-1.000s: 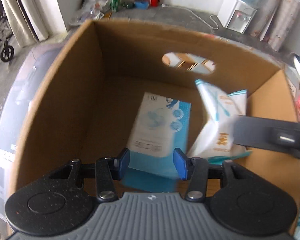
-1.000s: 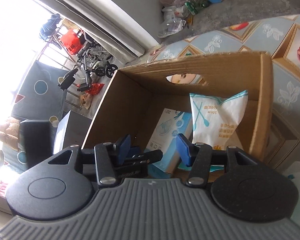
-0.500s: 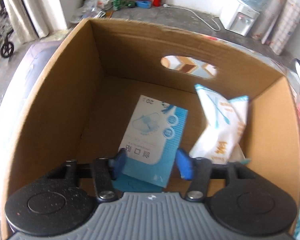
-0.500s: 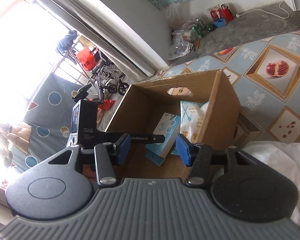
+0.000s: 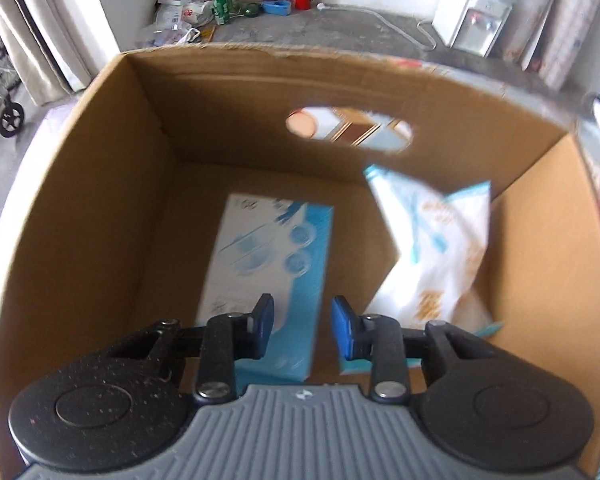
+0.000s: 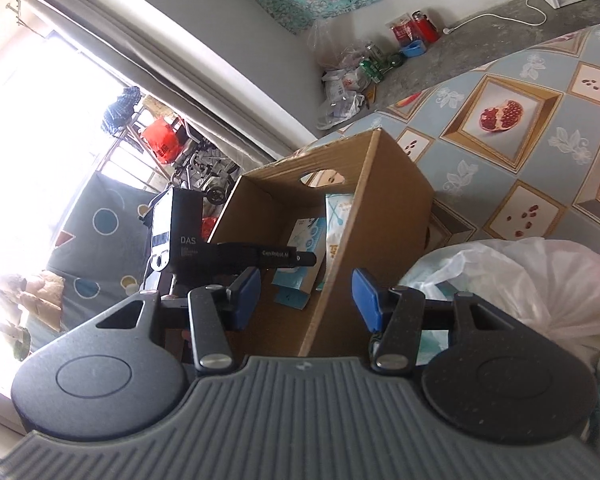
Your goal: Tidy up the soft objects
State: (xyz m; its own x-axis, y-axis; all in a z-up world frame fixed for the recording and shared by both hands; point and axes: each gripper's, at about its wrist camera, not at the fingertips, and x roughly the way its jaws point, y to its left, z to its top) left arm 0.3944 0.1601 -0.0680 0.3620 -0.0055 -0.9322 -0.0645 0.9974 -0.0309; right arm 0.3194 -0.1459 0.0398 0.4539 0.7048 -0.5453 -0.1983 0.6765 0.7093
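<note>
An open cardboard box (image 5: 100,200) stands on a patterned bed. Inside lie a flat blue and white mask pack (image 5: 272,256) and a white soft pack with blue print (image 5: 440,252) leaning in the right corner. My left gripper (image 5: 302,332) is open and empty, over the near end of the mask pack. My right gripper (image 6: 306,294) is open and empty, outside the box (image 6: 380,216) at its near right wall. The left gripper (image 6: 220,258) shows there as a black body reaching into the box. The two packs (image 6: 312,236) show through the box opening.
A white plastic bag (image 6: 520,280) of soft goods lies right of the box. The bedspread (image 6: 500,112) has pomegranate tiles. Cans, bottles and bags (image 5: 228,4) clutter the floor by the far wall; a water dispenser (image 5: 472,20) stands at the back right.
My right gripper has pulled back up and to the right, out of the box. My left gripper has stayed open over the mask pack, shifting slightly.
</note>
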